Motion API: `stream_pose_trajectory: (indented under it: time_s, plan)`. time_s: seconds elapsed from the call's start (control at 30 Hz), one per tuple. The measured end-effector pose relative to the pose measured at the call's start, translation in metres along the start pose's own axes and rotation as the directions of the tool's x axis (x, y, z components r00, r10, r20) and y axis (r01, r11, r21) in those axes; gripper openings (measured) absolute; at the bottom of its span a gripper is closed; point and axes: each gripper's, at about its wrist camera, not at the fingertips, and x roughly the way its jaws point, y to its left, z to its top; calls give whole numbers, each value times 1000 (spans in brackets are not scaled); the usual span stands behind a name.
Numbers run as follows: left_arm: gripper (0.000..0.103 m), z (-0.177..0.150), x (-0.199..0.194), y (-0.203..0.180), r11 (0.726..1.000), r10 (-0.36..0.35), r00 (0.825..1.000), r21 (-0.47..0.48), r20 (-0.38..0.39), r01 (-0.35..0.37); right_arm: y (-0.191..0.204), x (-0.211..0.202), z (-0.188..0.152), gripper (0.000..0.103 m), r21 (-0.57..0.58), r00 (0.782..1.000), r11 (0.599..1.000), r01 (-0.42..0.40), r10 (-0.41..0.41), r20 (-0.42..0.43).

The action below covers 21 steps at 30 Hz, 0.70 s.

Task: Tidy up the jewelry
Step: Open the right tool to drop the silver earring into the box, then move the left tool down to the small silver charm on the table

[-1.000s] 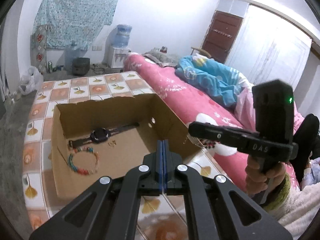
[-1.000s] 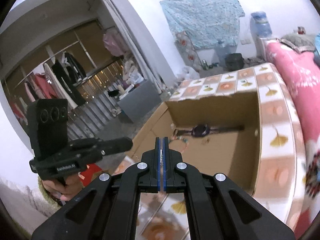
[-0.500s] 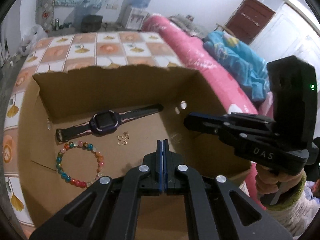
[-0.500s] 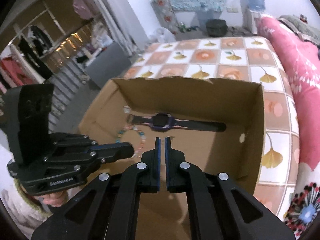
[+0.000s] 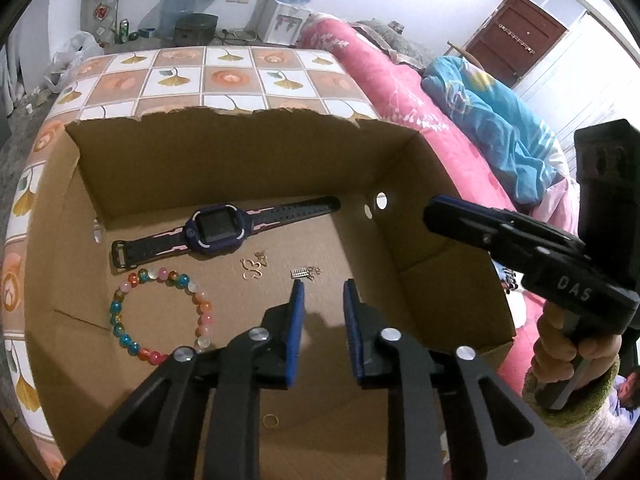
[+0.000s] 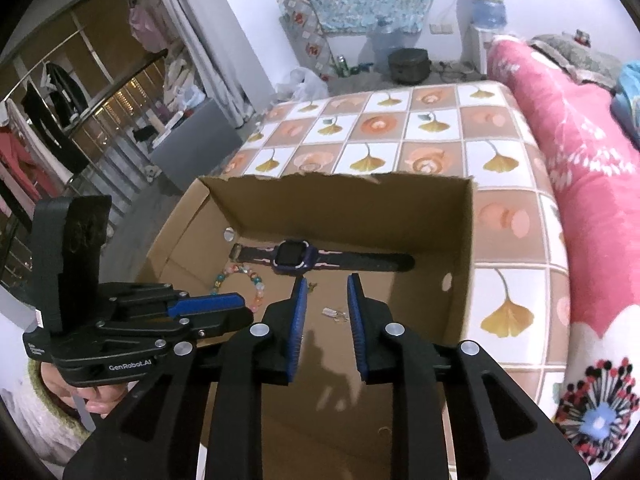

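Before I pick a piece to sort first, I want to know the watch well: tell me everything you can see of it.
The watch is a dark purple, plastic-looking smartwatch with a square black screen, which is off, and pale accents at the case corners. Its dark strap has pink side stripes, a buckle at one end and punched holes along the other. It lies flat, unbuckled and stretched out, screen up, on the floor of the cardboard box, near the far wall. The bead bracelet lies beside it near the buckle end; whether they touch is unclear. Neither tool touches it.

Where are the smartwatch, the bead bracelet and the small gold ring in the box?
smartwatch (image 5: 215, 230), left wrist view, on its dark screen
bead bracelet (image 5: 118, 330), left wrist view, on a blue bead at its left side
gold ring (image 5: 271, 421), left wrist view, on its band
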Motion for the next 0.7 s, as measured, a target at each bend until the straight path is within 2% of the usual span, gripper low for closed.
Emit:
stream_pose_trajectory:
  time_s: [0.1, 0.2, 0.27, 0.33, 0.53, 0.7]
  plan:
    - [25, -4, -9, -4, 1000, 2, 1000, 5, 14, -2, 1, -13, -2, 24, 1, 1000, 1000, 2, -2, 21]
    - [35, -12, -24, -12, 1000, 11, 999, 26, 39, -12, 4, -29, -7, 30, -2, 999, 1000, -6, 6, 50]
    - [41, -20, -38, -18, 999, 14, 998, 43, 54, -16, 6, -39, -11, 42, -1, 997, 1000, -12, 12, 71]
    - [54, -29, -51, -22, 998, 12, 997, 59, 70, -16, 7, -51, -19, 48, 5, 996, 1000, -22, 21, 91]
    - [77, -72, -99, -35, 992, 35, 990, 112, 135, -50, 13, -78, -56, 68, 24, 993, 999, -47, 44, 112]
    - [85, -106, -124, -36, 990, 56, 986, 116, 154, -75, 19, -92, -93, 75, 45, 990, 997, -56, 49, 135]
